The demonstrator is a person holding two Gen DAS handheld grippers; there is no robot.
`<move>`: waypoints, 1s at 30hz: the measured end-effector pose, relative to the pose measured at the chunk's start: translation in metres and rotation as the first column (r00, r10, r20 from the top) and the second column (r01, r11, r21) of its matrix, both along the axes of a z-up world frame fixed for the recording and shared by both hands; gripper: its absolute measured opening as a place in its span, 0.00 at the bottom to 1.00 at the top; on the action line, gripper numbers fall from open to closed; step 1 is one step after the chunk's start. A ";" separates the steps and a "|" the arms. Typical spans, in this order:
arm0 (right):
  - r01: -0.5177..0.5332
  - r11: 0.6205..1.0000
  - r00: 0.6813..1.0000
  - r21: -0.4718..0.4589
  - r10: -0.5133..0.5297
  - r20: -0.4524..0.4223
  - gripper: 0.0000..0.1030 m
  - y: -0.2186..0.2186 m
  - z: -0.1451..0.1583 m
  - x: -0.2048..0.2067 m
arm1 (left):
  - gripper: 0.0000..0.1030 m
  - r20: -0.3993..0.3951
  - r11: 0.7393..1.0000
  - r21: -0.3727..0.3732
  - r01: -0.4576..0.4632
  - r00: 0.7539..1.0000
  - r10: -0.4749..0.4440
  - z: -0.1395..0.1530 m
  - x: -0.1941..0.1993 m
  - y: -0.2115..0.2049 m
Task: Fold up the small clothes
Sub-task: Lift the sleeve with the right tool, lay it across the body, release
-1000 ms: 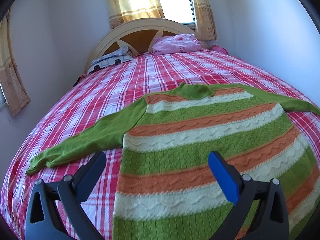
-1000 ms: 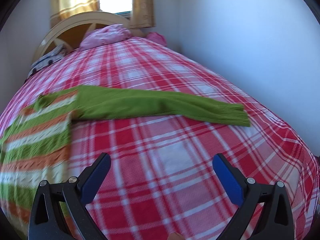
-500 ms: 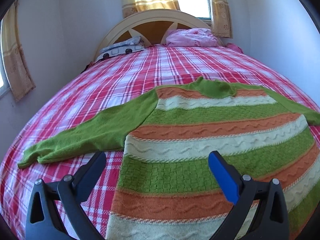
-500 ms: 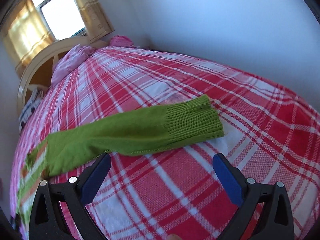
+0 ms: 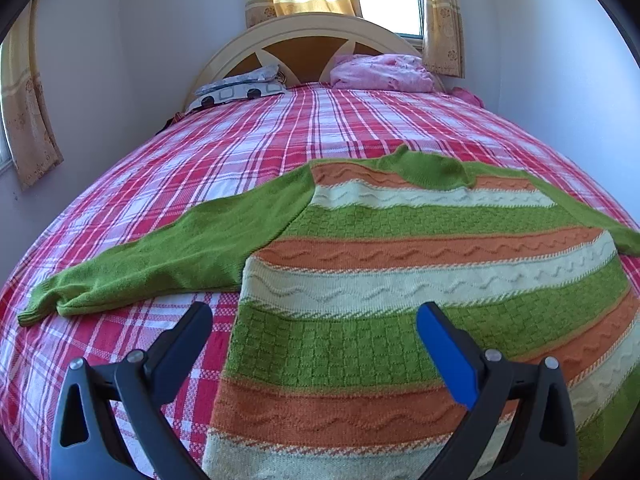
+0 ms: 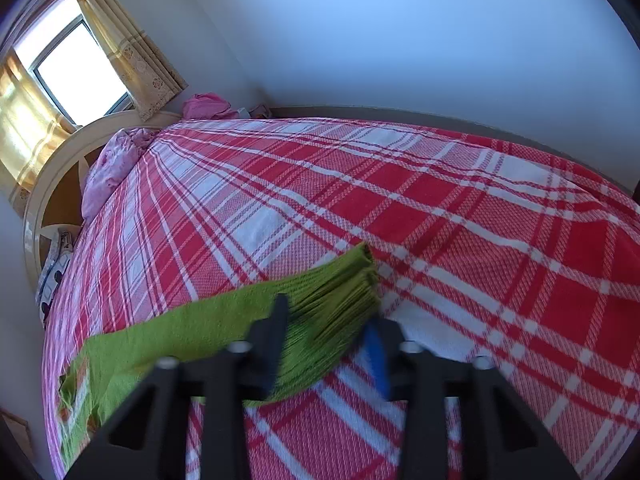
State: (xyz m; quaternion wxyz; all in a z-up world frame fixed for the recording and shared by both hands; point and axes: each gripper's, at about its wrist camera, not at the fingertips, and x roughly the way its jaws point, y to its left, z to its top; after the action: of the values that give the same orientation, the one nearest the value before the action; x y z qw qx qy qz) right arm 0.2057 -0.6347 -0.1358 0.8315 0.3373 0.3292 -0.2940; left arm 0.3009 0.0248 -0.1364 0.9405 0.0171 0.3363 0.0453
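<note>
Lying flat on the bed, your sweater points its collar at the headboard, sleeves stretched sideways. Your right gripper is closing on the right cuff, now between its jaws. Your left gripper hovers wide, empty, over the hem.

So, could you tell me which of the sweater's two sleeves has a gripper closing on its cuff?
The right sleeve: the right gripper is closing on its ribbed cuff. The left sleeve lies flat, untouched, ahead of the open left gripper.
</note>
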 end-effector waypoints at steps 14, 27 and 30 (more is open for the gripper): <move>-0.148 0.988 0.980 -0.046 0.153 0.124 0.10 0.044 0.066 0.043 | 1.00 0.045 0.997 -0.072 0.020 0.999 -0.017 0.000 -0.008 0.007; -0.375 0.897 0.879 -0.233 0.424 0.219 0.09 0.176 0.184 0.116 | 1.00 0.040 0.992 -0.120 0.037 0.999 -0.033 -0.004 -0.008 0.013; -0.433 0.861 0.838 -0.268 0.494 0.231 0.09 0.213 0.203 0.133 | 1.00 0.044 0.989 -0.140 0.040 0.998 -0.034 -0.004 -0.008 0.016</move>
State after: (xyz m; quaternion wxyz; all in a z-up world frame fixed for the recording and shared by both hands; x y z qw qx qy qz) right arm 0.3382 -0.4216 0.0674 0.9473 0.1994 0.2430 -0.0620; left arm 0.2930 0.0403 -0.1405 0.9469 -0.0441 0.3185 0.0045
